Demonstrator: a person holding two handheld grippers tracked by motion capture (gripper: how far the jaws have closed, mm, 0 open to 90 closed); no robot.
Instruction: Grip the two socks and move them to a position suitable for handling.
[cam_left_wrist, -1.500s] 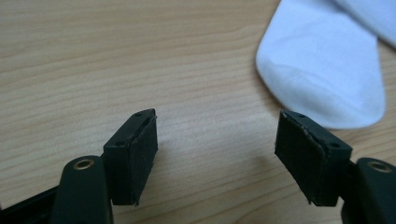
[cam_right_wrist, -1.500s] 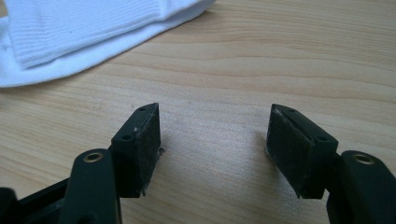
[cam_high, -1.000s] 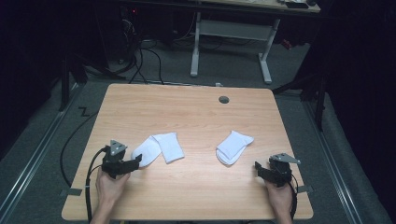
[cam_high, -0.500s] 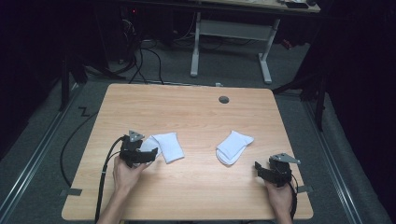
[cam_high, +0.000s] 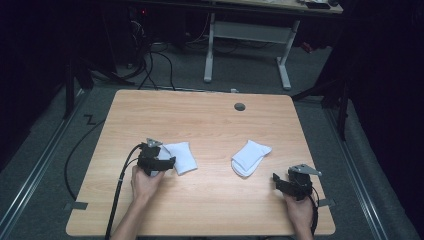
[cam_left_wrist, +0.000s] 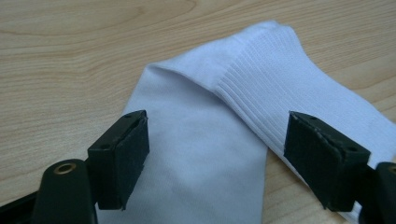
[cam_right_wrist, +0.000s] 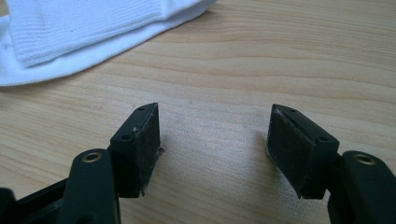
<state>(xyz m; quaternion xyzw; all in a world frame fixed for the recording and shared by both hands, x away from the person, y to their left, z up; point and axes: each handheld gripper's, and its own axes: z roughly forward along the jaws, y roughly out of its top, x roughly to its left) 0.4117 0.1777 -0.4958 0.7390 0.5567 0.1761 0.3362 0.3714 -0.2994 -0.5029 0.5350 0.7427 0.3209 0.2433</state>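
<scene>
So the left white sock (cam_high: 179, 157) is lying flat on the wooden table (cam_high: 210, 120), near its front-left part, folded over on itself, with the ribbed cuff end laid across the smooth part; you're seeing that overlap up close in the left gripper view (cam_left_wrist: 261, 107). Your left gripper (cam_high: 167, 162) is sitting right at that sock's near edge, and its jaws have just been opening and are now standing wide apart. The cloth is lying between and below the pads, but they aren't pressing on it, so nothing is being grasped yet. One left pad (cam_left_wrist: 133, 154) is hovering over the smooth fabric, the other over the ribbed band.

The second white sock (cam_high: 250, 157) is lying loose toward the middle-right of the table, well apart from the first, also folded, with its cuff pointing away from you. In the right gripper view a corner of it (cam_right_wrist: 79, 32) is showing at the top left, clear of the jaws.

Your right gripper (cam_high: 280, 182) is resting near the front-right edge, jaws released and spread over bare wood, holding nothing.

Judging progress: you're at the very start. Both socks are untouched in the sense that neither is lifted or gripped, and they aren't paired or stacked. The pick-up of the left sock is looking like the step in hand; closing on it, and everything with the right sock, is left to do.
</scene>
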